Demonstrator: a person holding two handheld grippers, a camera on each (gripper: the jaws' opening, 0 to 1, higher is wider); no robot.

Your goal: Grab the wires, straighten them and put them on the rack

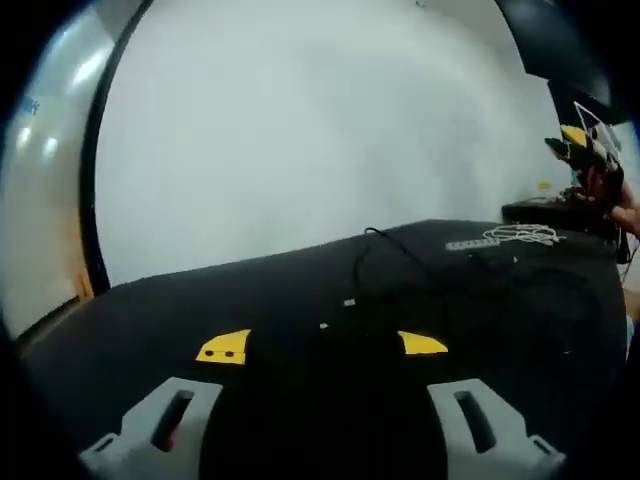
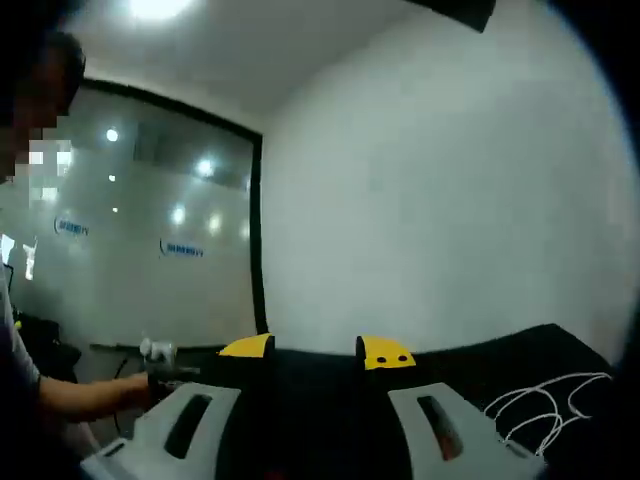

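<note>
Left gripper (image 1: 322, 345) sits low centre in the left gripper view, jaws spread wide, nothing between the yellow tips, hovering over the black table (image 1: 250, 300). A thin black wire (image 1: 375, 250) loops on the tabletop just above frame centre, ahead of the jaws and apart from them; small pale bits lie near it, too small to name. A white wire (image 1: 515, 236) lies tangled at right of frame, farther across the table, beside a dark object I can't identify. The other gripper shows at the far right edge with a hand on it, blurred.

Right gripper (image 2: 315, 350) is at lower centre of the right gripper view, jaws parted fairly wide and empty. White wire loops (image 2: 550, 405) sit at lower right on the table edge, beside the right jaw but not between the jaws. A person's arm (image 2: 90, 395) crosses lower left holding something small and pale, unclear what. Glass wall (image 2: 150, 240) fills left of frame.

No rack identified in either view. Judgement: still the approach stage, nothing grabbed. Both grippers are held open and level with the table probably to be ready to come down on a wire; the black one suits the left, the white the right. Risk: thin loops slipping out of wide jaws, or snagging when pulled straight.
</note>
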